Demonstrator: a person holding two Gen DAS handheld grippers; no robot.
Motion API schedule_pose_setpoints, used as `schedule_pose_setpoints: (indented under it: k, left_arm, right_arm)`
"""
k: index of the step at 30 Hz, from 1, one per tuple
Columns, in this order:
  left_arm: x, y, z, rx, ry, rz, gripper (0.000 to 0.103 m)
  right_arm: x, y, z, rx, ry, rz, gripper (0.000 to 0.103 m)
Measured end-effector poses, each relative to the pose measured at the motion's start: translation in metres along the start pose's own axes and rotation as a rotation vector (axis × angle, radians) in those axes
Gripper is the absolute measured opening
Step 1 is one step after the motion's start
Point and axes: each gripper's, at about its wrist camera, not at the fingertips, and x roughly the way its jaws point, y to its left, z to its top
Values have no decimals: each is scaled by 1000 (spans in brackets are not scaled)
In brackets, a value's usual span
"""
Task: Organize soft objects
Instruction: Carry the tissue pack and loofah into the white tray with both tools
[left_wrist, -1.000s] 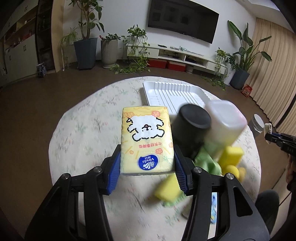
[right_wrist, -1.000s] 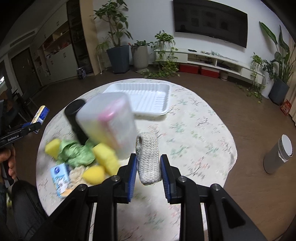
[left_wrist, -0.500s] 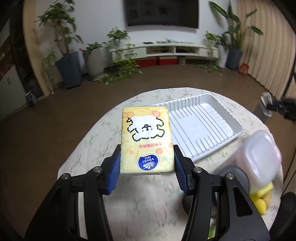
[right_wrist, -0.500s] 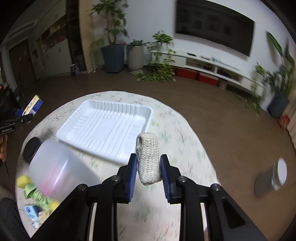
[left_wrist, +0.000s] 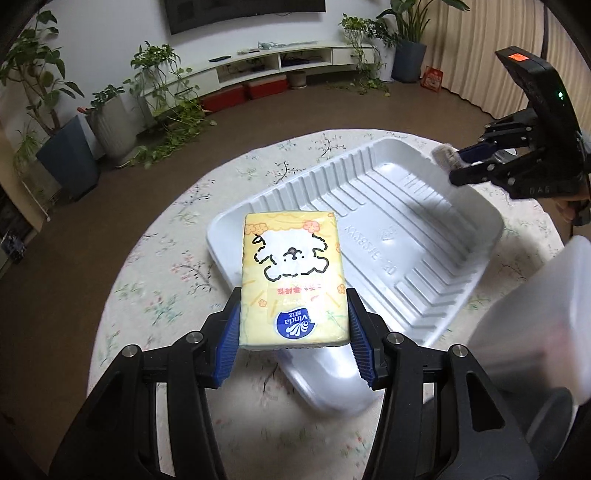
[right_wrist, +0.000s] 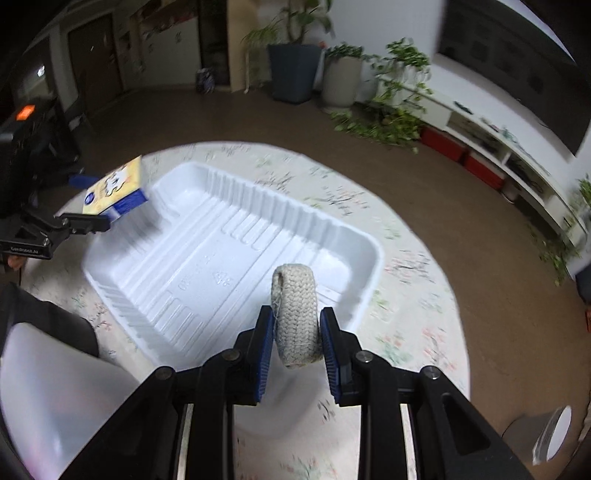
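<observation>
The left gripper (left_wrist: 293, 325) squeezes a yellow tissue pack (left_wrist: 291, 277) by its long sides. The pack's long side points away from the fingers, up the frame, over the near left corner of the white tray (left_wrist: 476, 221).

The right gripper (right_wrist: 295, 339) pinches a knitted cream pad (right_wrist: 295, 314), folded and standing on edge, over the tray's (right_wrist: 369, 254) lower right corner.

The tray looks empty. Both hands look about equally near, so each thing likely just goes down.
</observation>
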Motion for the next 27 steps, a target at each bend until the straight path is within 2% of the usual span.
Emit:
schedule_pose_setpoints:
  k: [8, 15, 18, 20, 21, 24, 27]
  left_arm:
    - [28, -4, -3, 23, 32, -26, 50]
    - [33, -8, -2, 39, 40, -6, 51]
    - [32, -9, -3, 43, 41, -11, 52]
    - [33, -9, -1, 42, 47, -21, 54]
    - [32, -11, -1, 53, 50, -17, 57]
    - [33, -18, -1, 92, 61, 9, 60]
    - [35, -17, -1, 84, 60, 5, 61]
  right_arm:
    - [43, 12, 14, -44, 56, 11, 28]
    - [55, 11, 9, -42, 77, -6, 29]
    - [54, 10, 7, -35, 66, -12, 34]
    - [53, 9, 6, -23, 60, -6, 55]
    - [52, 9, 6, -20, 55, -3, 57]
    - [50, 10, 6, -27, 46, -14, 58]
    - [50, 12, 6, -32, 46, -21, 58]
